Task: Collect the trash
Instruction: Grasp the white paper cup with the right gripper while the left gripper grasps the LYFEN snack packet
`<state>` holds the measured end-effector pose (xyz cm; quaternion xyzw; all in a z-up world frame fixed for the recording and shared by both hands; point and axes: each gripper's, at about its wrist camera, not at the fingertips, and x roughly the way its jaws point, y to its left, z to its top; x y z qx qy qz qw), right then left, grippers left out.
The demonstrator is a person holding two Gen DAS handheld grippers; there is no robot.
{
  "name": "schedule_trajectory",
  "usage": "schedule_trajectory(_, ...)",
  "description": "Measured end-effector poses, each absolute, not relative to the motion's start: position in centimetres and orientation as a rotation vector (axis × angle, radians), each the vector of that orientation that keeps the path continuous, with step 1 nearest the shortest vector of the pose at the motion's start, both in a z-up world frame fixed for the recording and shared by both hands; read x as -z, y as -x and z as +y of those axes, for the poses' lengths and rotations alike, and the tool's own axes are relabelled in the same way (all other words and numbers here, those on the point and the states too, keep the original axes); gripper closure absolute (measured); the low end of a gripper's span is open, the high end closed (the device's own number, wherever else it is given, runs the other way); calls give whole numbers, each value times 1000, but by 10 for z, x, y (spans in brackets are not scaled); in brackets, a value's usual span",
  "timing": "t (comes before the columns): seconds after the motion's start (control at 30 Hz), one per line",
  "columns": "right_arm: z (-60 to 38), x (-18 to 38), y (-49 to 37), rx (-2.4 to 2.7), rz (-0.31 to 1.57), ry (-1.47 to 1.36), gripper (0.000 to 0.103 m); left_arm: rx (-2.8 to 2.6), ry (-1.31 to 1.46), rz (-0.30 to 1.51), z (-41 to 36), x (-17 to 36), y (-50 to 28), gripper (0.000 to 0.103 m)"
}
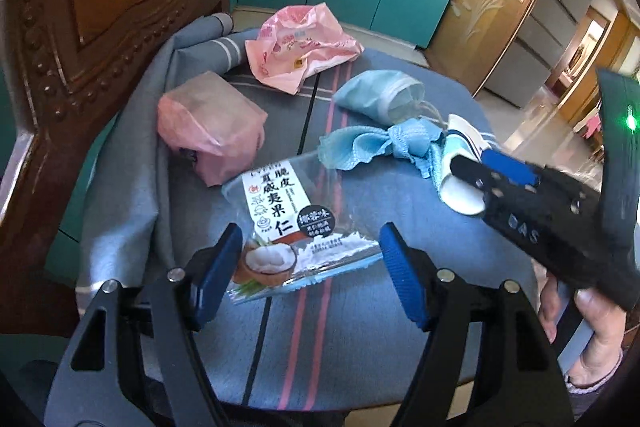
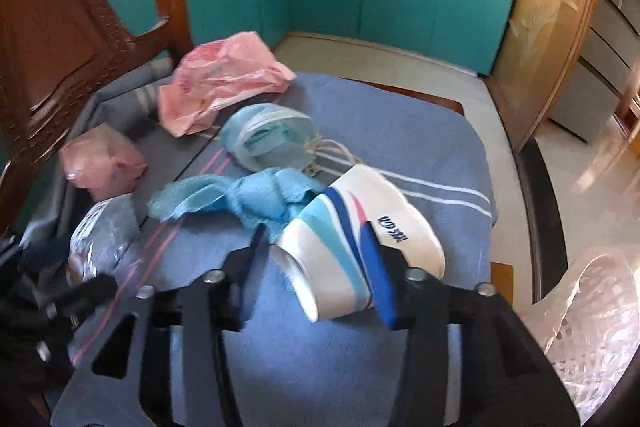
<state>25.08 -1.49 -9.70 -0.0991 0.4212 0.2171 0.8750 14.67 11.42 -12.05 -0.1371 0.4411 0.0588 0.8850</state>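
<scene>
Crushing is the first risk on the right: the right gripper (image 2: 316, 267) has its jaws half-narrowed around the tipped paper cup (image 2: 360, 247), one blue pad touching the cup's printed side while the other stands just off its open mouth, so I judge it a straddle and not yet a grip; a thin cup squeezed across its mouth would likely fold and squirt out sideways. It lies near the table's right side, touching the crumpled blue cloth (image 2: 240, 199), and a careless lift could drag that cloth, or the face mask (image 2: 272, 139) just behind it with its loose ear loops, along with it. The left gripper (image 1: 310, 267) hangs with jaws wide and empty over the near end of the clear snack wrapper (image 1: 292, 219), which lies flat on the striped tablecloth (image 1: 360, 327) (slick film on soft fabric, so the pads may pinch cloth with it, or slide off). The two tools work close together, and the right one's body reaches in beside the wrapper, so a crossing move could knock them together. Behind the wrapper sit a pink-bagged lump (image 1: 212, 131) and a pink plastic bag (image 1: 300, 43), with the carved chair back (image 1: 100, 27) crowding the left. Open room lies toward the near edge and up; a clear bag (image 2: 592, 315) waits beyond the right edge.
</scene>
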Motion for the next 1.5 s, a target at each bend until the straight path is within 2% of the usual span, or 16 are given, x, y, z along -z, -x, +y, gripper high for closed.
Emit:
schedule_trajectory(0.07, -19, 94, -241, -483, 877, 205, 67, -106, 292, 915, 118, 119, -144, 31)
schedule_trajectory(0.17, -27, 87, -221, -555, 898, 221, 72, -87, 300, 917, 122, 120, -141, 30)
schedule_trajectory(0.3, -43, 83, -198, -642, 933, 214, 72, -78, 310, 924, 127, 126, -141, 29)
schedule_trajectory(0.33, -45, 81, -193, -642, 924, 211, 69, -74, 318, 924, 128, 127, -142, 28)
schedule_trajectory(0.4, -53, 74, -187, -623, 906, 176, 51, -76, 332, 925, 131, 128, -141, 27)
schedule_trajectory(0.43, -58, 69, -186, -603, 891, 145, 38, -81, 339, 928, 132, 130, -141, 27)
schedule_trajectory(0.47, -60, 67, -185, -587, 879, 127, 33, -83, 343, 932, 133, 131, -141, 27)
schedule_trajectory(0.6, -62, 68, -199, -476, 889, 74, 27, -74, 356, 944, 135, 133, -140, 27)
schedule_trajectory(0.73, -61, 81, -221, -395, 975, -120, 23, -69, 352, 954, 133, 137, -139, 27)
schedule_trajectory(1.03, -36, 110, -260, -167, 1007, -265, 22, -42, 354, 958, 131, 137, -136, 26)
schedule_trajectory(1.13, -31, 115, -262, -186, 996, -217, 30, -13, 376, 958, 134, 137, -135, 26)
schedule_trajectory(1.5, -54, 95, -210, -363, 981, 39, 30, 124, 359, 986, 121, 136, -132, 24)
